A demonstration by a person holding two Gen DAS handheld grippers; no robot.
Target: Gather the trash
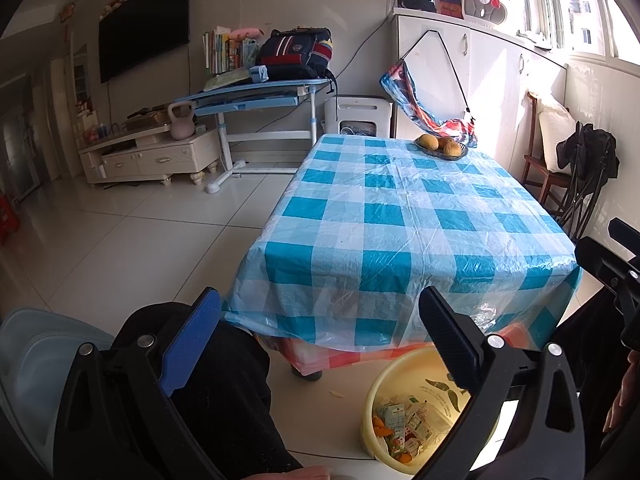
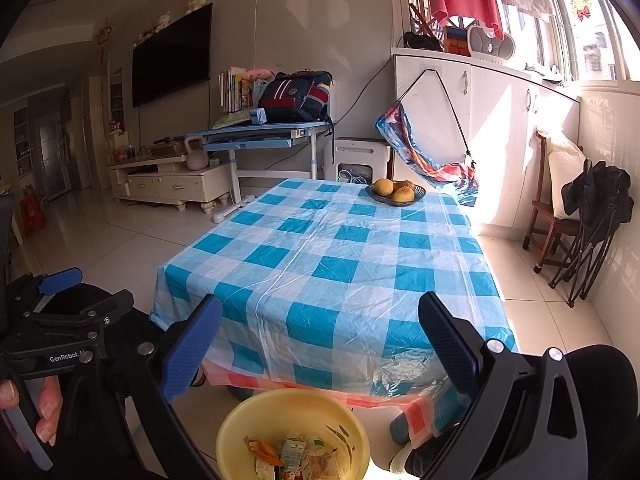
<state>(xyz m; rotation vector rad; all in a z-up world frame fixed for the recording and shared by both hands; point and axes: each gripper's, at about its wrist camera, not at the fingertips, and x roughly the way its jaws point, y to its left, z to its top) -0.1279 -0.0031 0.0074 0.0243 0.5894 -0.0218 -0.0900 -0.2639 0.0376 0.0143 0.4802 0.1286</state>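
A yellow trash bin [image 1: 370,404] stands on the floor in front of the table, holding cartons, wrappers and orange peel [image 1: 404,424]. It also shows in the right wrist view [image 2: 232,424] with the trash [image 2: 296,456] inside. My left gripper [image 1: 320,344] is open and empty, held above my knee, left of the bin. My right gripper [image 2: 320,352] is open and empty, above the bin. The left gripper also shows at the left of the right wrist view [image 2: 88,292]. A small scrap [image 1: 337,393] lies on the floor by the bin.
A table with a blue checked cloth [image 1: 400,216] fills the middle, also in the right wrist view [image 2: 328,264]. A fruit dish [image 2: 395,193] sits at its far end. A chair with a black bag [image 2: 576,216] stands at the right wall. A desk [image 1: 256,96] and TV cabinet [image 1: 152,152] stand behind.
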